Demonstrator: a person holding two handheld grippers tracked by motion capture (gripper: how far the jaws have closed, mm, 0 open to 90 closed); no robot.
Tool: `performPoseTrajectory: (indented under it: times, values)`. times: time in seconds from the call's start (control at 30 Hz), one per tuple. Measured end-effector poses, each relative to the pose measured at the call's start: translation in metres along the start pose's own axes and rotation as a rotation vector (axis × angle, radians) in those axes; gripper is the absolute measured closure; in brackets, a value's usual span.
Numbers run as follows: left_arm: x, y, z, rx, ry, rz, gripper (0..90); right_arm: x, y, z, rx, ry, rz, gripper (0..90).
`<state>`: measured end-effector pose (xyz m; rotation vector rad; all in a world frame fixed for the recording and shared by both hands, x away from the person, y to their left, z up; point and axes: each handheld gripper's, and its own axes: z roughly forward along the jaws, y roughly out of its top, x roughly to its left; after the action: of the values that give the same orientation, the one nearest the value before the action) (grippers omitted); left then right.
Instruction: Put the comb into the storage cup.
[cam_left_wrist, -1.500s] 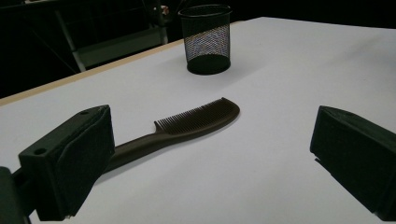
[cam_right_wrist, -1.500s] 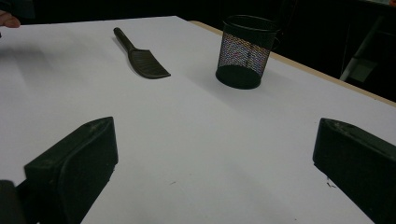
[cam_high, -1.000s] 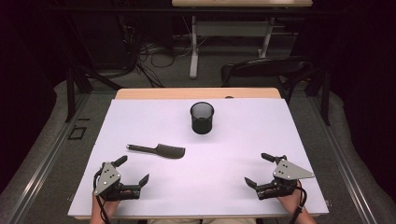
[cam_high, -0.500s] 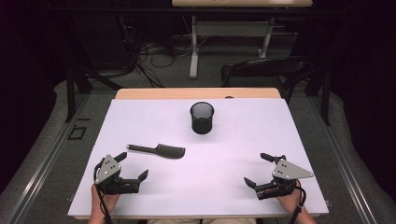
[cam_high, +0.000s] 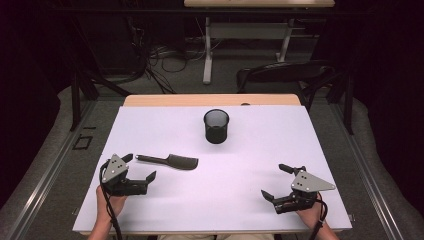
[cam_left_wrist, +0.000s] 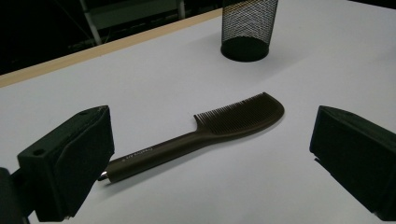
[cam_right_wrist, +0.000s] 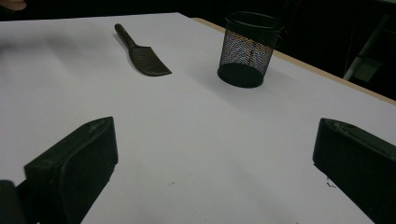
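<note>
A dark brown comb (cam_high: 169, 161) lies flat on the white table top (cam_high: 250, 160), handle to the left, teeth end to the right. My left gripper (cam_high: 139, 167) is open just in front of it, jaws wide apart; the comb (cam_left_wrist: 205, 133) lies between and just beyond the jaws, untouched. A black mesh cup (cam_high: 216, 126) stands upright near the table's far middle. My right gripper (cam_high: 277, 181) is open near the front right, nothing between its jaws; from there the mesh cup (cam_right_wrist: 250, 49) and comb (cam_right_wrist: 142, 52) show farther off.
The table's wooden far edge (cam_high: 210, 100) borders dark floor with cables and a table leg. A dark chair (cam_high: 285, 75) stands behind the far right corner. White surface stretches between the two grippers.
My left gripper has moved forward and slightly right, closer to the comb's handle. The right gripper has barely shifted. The comb and cup stay put.
</note>
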<state>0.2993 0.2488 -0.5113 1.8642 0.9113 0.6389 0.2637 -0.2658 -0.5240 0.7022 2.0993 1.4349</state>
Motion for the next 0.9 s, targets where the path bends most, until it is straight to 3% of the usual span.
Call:
performPoseTrajectory:
  times: [0.5,0.9]
  values:
    - [0.016,0.014,0.016,0.025,0.060,0.012,0.0,0.000,0.000,0.000,0.001,0.003,-0.003,0.0]
    - [0.026,0.024,0.027,0.027,0.072,0.021,0.0,0.000,0.000,0.001,0.006,0.005,-0.002,0.0]
